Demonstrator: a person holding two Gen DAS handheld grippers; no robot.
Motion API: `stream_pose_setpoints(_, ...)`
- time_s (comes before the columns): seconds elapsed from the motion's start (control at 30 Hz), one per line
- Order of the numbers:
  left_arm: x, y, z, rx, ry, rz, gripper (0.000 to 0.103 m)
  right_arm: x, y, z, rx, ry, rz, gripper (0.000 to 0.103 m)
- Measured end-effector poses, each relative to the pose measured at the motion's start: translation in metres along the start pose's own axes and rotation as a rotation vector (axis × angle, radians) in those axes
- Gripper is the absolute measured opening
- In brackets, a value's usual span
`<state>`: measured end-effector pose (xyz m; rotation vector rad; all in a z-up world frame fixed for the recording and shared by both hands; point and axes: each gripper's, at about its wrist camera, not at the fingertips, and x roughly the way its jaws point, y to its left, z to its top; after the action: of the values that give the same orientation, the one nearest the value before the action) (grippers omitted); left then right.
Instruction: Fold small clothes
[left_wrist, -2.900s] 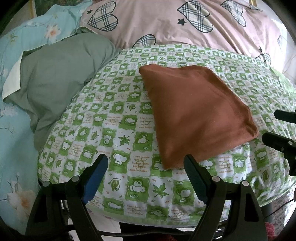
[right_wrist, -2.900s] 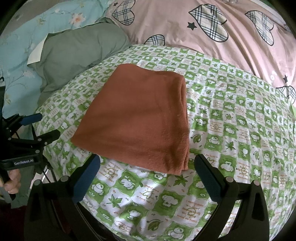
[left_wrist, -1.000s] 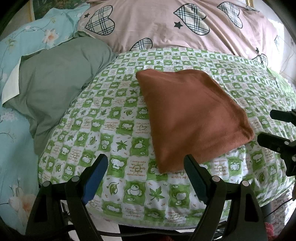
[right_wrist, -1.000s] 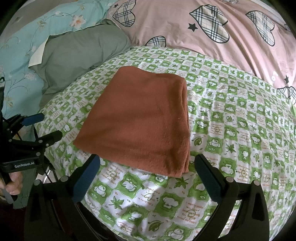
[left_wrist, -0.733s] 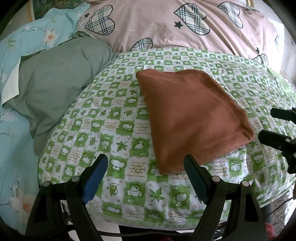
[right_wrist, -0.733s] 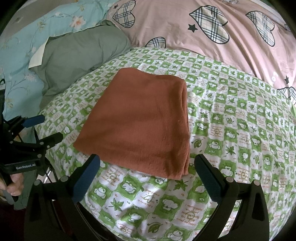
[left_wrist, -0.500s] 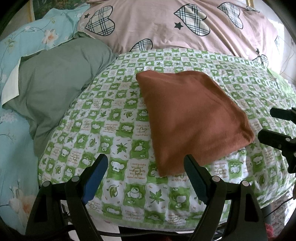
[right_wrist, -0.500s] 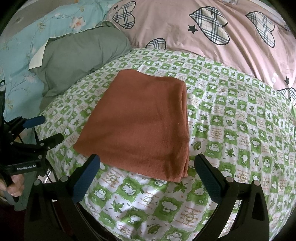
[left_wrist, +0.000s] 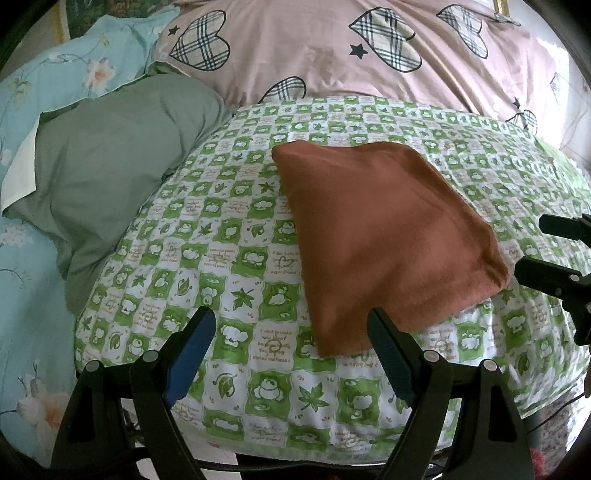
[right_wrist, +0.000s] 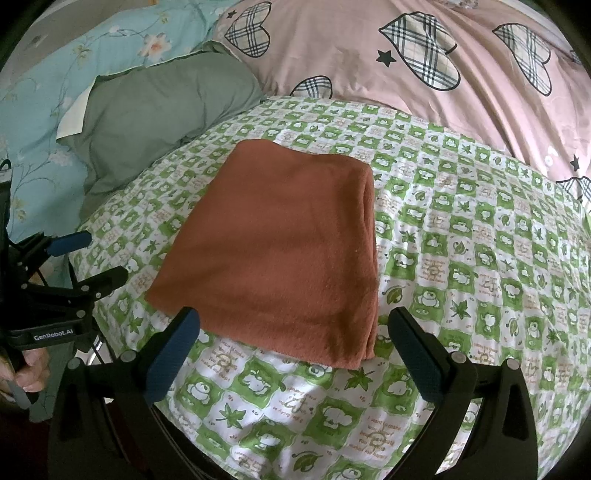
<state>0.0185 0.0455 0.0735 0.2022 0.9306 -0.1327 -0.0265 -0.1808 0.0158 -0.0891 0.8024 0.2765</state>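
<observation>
My left claw (left_wrist: 291, 332) and right claw (right_wrist: 295, 332) gape wide, empty; folded rust-brown cloth (right_wrist: 280, 251) lies flat, centre frame.

Background only: green-and-white checked sheet with leaf and bear prints (left_wrist: 236, 266) covers the bed. Grey-green plain pillow (left_wrist: 110, 155) lies at its left edge, touching it. Pink duvet with plaid hearts and black stars (right_wrist: 406, 66) bunched along the far side. Light-blue floral bedding (left_wrist: 22, 280) under the pillow, far left.
</observation>
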Motion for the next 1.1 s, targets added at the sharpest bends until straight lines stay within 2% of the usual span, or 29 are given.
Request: stream_pose_setpoints(1.1, 0.014, 0.000, 0.025, -0.008, -0.022, 0.025, 0.084, 0.019, -0.023, 0.019, 0.027, 0.006, 0.031, 0.102)
